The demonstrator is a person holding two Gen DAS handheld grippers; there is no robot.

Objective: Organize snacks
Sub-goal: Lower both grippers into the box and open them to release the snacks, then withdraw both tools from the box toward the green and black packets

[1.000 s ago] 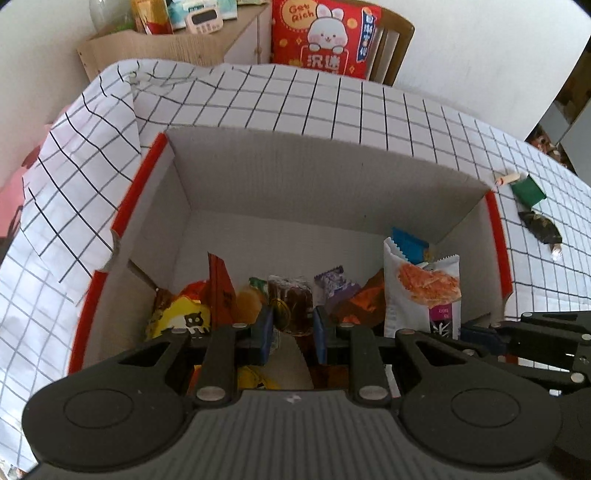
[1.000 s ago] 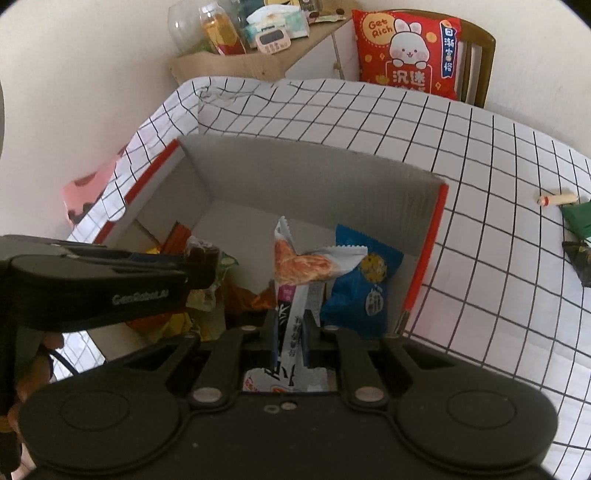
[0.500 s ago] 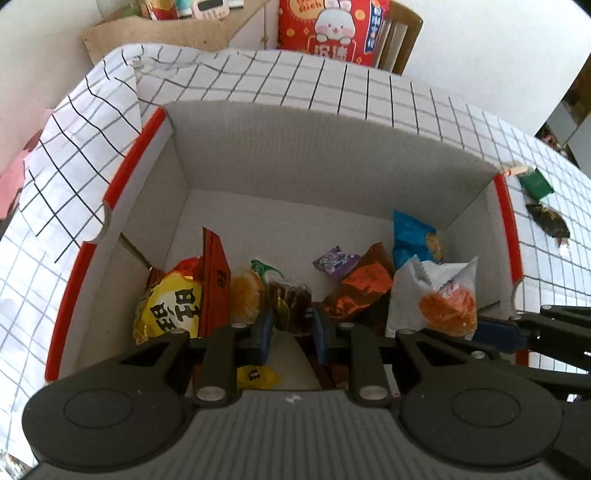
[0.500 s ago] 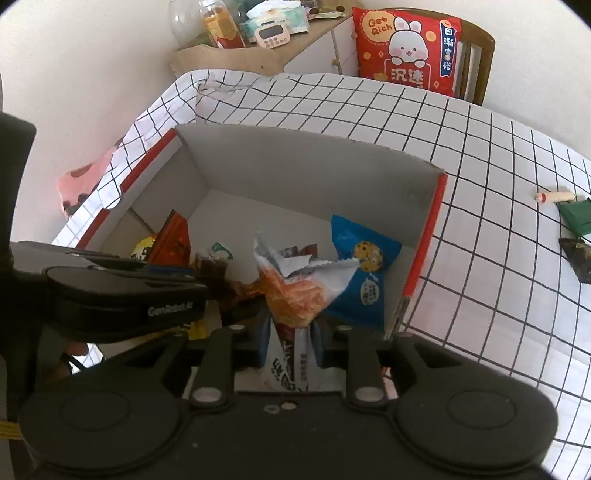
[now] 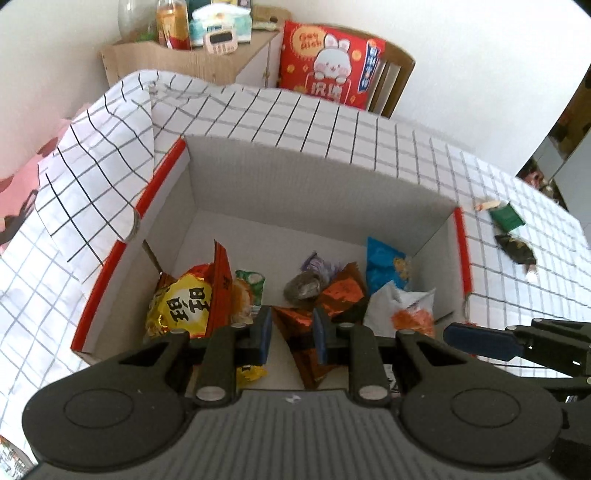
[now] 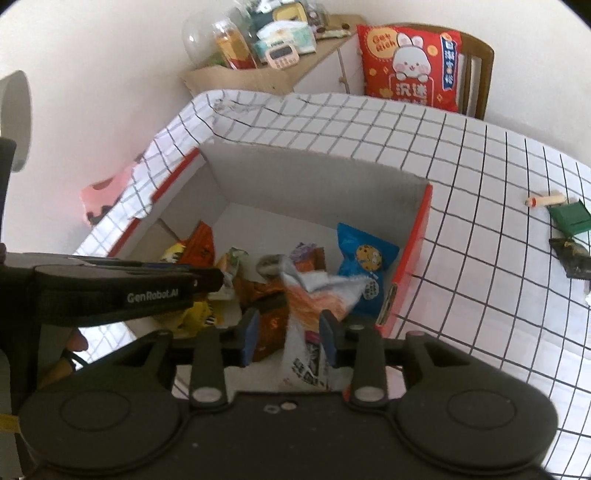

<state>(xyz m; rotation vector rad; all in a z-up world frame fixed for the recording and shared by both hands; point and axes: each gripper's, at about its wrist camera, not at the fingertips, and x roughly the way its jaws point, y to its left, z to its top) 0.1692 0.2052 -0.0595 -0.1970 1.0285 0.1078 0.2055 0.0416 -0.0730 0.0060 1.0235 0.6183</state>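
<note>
Both grippers are lifting from the box [image 5: 458,251], and the brown sweet the left gripper [image 5: 290,332] held is gone. Its jaws are sitting narrowly apart, empty. The right gripper [image 6: 290,328] has just been opening; the white packet [image 6: 317,291] is standing loose between its jaws, inside the box's right side. Best withdrawing straight, so nothing snags.

Beyond my checked tablecloth [image 5: 369,140] stood a wooden chair [image 5: 395,79] with a red rabbit cushion [image 5: 328,70] propped on its seat. Left of that chair I saw a low wooden cabinet [image 5: 177,62], its top crowded: a glass jar [image 6: 199,40], a bottle with a red label [image 5: 171,26], a tissue pack [image 5: 218,20] and a small pink timer [image 5: 220,40] (its digits unreadable).
</note>
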